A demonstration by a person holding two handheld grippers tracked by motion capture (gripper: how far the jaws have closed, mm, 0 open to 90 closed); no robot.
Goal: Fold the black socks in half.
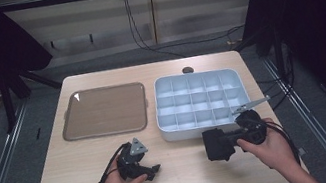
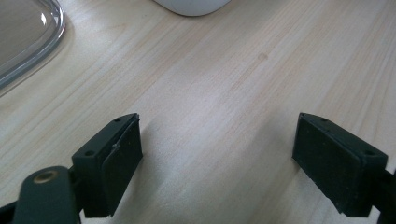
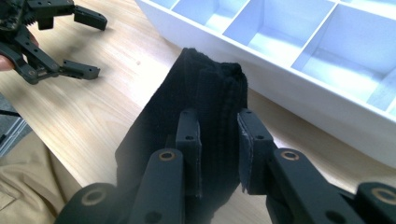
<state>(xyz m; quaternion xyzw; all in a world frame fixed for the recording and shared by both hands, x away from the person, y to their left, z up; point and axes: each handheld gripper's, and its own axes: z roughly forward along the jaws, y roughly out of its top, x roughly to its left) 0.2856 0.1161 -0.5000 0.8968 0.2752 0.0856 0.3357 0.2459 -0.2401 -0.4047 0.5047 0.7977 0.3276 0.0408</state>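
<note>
Evidently the carrying step was under way. The right gripper (image 3: pixel 218 140) had its jaws pinched on a folded black cloth (image 3: pixel 205 93), held just in front of the white divided tray (image 1: pixel 199 99), near its front edge. The left gripper (image 1: pixel 139 165) rested low over bare table further out from the tray's front-left corner, jaws spread wide with nothing between them. A clear lid (image 1: pixel 103 111) lay left of the tray. Next move, by my reckoning: lift the cloth over the tray wall and pick a compartment.
</note>
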